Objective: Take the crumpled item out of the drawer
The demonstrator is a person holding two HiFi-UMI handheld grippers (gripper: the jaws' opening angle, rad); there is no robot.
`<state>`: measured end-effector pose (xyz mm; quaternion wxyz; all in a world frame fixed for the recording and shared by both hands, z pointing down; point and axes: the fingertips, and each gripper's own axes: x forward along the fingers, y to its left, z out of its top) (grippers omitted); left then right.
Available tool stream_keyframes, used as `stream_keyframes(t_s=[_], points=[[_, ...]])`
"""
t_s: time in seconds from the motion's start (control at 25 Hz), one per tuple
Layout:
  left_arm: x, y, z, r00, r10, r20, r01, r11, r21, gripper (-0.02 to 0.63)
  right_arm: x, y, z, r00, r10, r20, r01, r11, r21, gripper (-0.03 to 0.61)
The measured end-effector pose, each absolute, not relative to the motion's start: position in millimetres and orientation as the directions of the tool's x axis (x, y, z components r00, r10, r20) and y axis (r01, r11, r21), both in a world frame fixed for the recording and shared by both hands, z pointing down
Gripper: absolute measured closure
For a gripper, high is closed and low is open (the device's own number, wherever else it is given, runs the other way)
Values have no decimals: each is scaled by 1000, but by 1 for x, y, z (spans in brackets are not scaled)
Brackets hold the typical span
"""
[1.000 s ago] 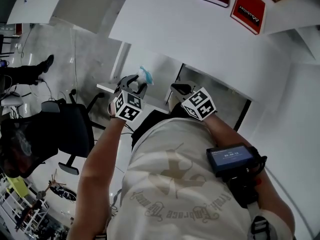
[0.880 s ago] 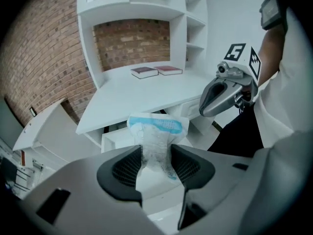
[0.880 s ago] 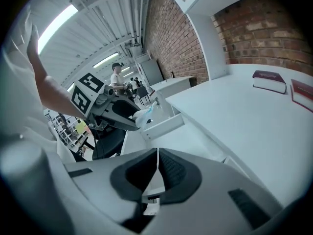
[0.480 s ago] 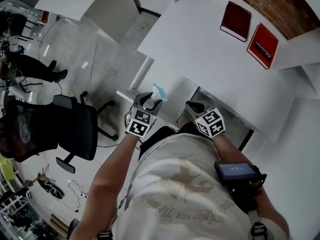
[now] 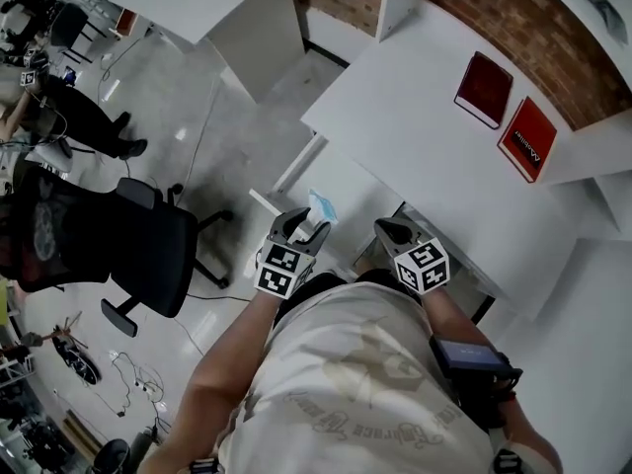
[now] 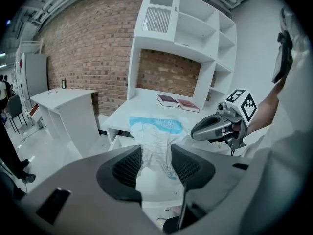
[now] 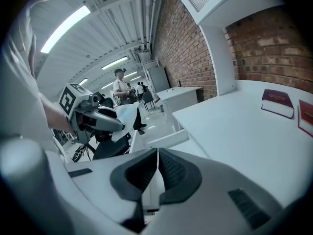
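My left gripper is shut on the crumpled white-and-blue item, which sticks up from between its jaws in front of the desk. In the left gripper view the item fills the gap between the dark pads. The open white drawer lies below and to the left, under the desk's edge. My right gripper hovers beside the left one, shut with nothing in it; its pads meet in the right gripper view. There the left gripper shows with the item.
The white desk carries a dark red book and a red one near the brick wall. A black office chair stands to the left. A person is further left on the floor.
The view has pulled back from the desk and both grippers have come away from the drawer together. The left gripper still holds the crumpled item.
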<state>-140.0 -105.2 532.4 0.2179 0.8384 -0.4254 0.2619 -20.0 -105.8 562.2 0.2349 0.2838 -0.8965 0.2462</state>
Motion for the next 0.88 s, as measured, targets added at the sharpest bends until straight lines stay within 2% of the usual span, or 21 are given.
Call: stream_keyframes(t_s=[0.4, 0.88], points=[[-144, -75, 510, 518, -661, 543, -843, -501, 194, 403, -39, -93, 527, -777, -377, 504, -564, 772, -293, 551], [-166, -56, 467, 518, -730, 447, -853, -483, 199, 405, -55, -77, 481, -786, -442, 433, -571, 786, -235, 554]])
